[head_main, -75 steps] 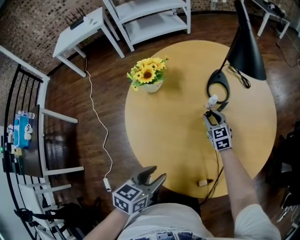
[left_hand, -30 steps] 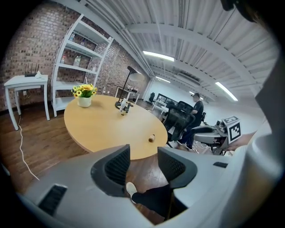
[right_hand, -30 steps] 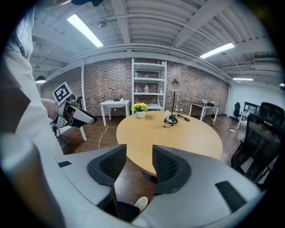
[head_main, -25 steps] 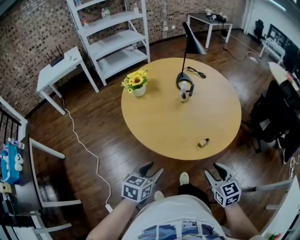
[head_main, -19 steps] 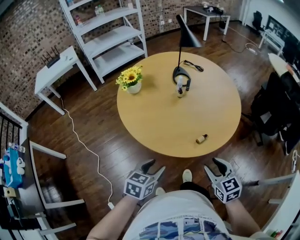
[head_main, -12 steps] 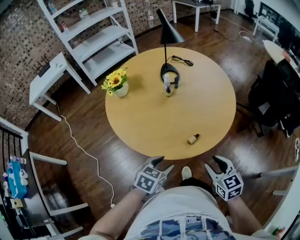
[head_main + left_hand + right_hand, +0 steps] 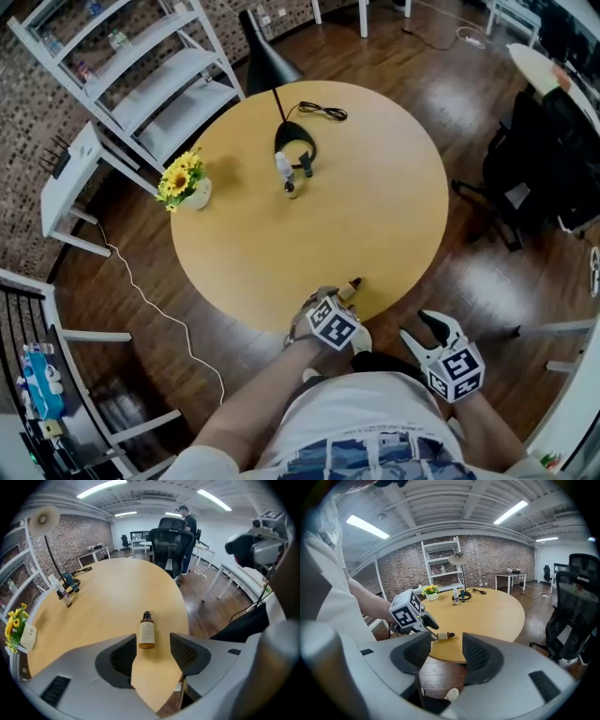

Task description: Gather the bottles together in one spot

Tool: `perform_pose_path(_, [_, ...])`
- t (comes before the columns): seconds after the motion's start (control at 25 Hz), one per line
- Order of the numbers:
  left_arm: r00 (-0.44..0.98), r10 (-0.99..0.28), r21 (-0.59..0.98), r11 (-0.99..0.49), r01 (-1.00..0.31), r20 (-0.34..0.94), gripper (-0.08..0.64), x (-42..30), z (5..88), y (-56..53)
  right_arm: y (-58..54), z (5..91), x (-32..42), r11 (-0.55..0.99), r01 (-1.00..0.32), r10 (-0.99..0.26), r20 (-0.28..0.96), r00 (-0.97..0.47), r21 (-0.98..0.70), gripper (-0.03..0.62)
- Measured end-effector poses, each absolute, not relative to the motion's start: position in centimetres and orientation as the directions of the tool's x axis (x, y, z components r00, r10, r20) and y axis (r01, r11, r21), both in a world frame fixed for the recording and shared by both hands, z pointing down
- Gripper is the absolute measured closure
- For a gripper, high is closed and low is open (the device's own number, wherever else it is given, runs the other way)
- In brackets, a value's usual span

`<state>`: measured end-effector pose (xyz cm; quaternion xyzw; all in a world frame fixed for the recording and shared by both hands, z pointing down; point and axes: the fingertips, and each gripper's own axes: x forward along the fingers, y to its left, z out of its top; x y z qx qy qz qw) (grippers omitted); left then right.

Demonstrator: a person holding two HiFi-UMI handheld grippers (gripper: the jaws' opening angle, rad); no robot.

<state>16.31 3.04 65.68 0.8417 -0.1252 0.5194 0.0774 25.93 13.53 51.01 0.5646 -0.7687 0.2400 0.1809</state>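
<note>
Worktop [image 7: 375,206] centre is lying open; lamp [image 7: 267,52], bottles [image 7: 286,173] and sunflowers [image 7: 183,178] are crowding its far and left edges.

Bright even light, long ceiling strip lamps [image 7: 365,527]; glare on dark wooden floor [image 7: 469,272] right of round yellow surface [image 7: 375,187]; fisheye bending, dark corners.

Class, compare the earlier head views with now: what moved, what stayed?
The left gripper reached forward to the table edge, jaws just opening, and now straddles the lying amber bottle without gripping. The right gripper, empty, opened further too. That bottle, flowers, lamp and bottles beside it stayed.
</note>
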Motion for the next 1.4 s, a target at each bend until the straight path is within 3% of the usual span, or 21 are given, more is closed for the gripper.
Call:
perform_pose_path(0.16, [0.313,-0.133,-0.029,-0.948,-0.317,0.94,0.376,18.2,69.1,1.7,13.7,52.0,29.1,0.26,-0.944,-0.76,0.56,-0.329,-0.202,0.357])
perform_pose_path(0.32, [0.304,-0.145,-0.035,-0.94,-0.339,0.942,0.419,19.1,69.8,0.7,12.6,52.9,31.6,0.274,-0.936,-0.756,0.553,-0.351,-0.219,0.357])
perform_pose_path(0.48, [0.452,-0.091,0.139,-0.882,-0.45,0.888,0.423,19.1,67.1,1.3,10.9,52.1,31.4,0.291,-0.917,-0.762,0.515,-0.394,-0.271,0.357])
perform_pose_path(0.6, [0.648,-0.07,0.359,-0.784,-0.506,0.759,0.423,19.4,62.5,1.4,8.8,51.2,30.1,0.328,-0.879,-0.769,0.443,-0.461,-0.345,0.358])
perform_pose_path(0.76, [0.904,-0.066,0.635,-0.69,-0.347,0.422,0.423,19.9,54.0,2.5,5.7,49.2,27.6,0.377,-0.772,-0.755,0.313,-0.576,-0.512,0.359])
perform_pose_path(0.84, [0.955,-0.064,0.67,-0.699,-0.249,0.288,0.423,18.8,50.3,3.3,4.2,47.0,25.5,0.412,-0.685,-0.743,0.214,-0.634,-0.6,0.397])
perform_pose_path(0.96, [0.986,-0.057,0.676,-0.722,-0.148,0.155,0.423,15.6,46.4,4.3,2.8,43.4,20.7,0.494,-0.57,-0.694,0.098,-0.714,-0.656,0.405])
perform_pose_path(1.12, [0.998,-0.036,0.678,-0.733,-0.058,0.046,0.423,9.7,43.5,5.8,3.2,40.4,12.4,0.565,-0.419,-0.577,0.022,-0.817,-0.711,0.428])
perform_pose_path(1.2, [1.0,-0.013,0.681,-0.732,-0.017,0.011,0.423,7.3,42.7,6.6,3.8,39.8,9.4,0.57,-0.372,-0.544,0.003,-0.839,-0.732,0.494])
perform_pose_path(1.4, [1.0,-0.002,0.675,-0.738,0.001,-0.004,0.419,1.8,42.3,8.2,5.5,39.2,3.9,0.57,-0.401,-0.541,0.039,-0.84,-0.717,0.526])
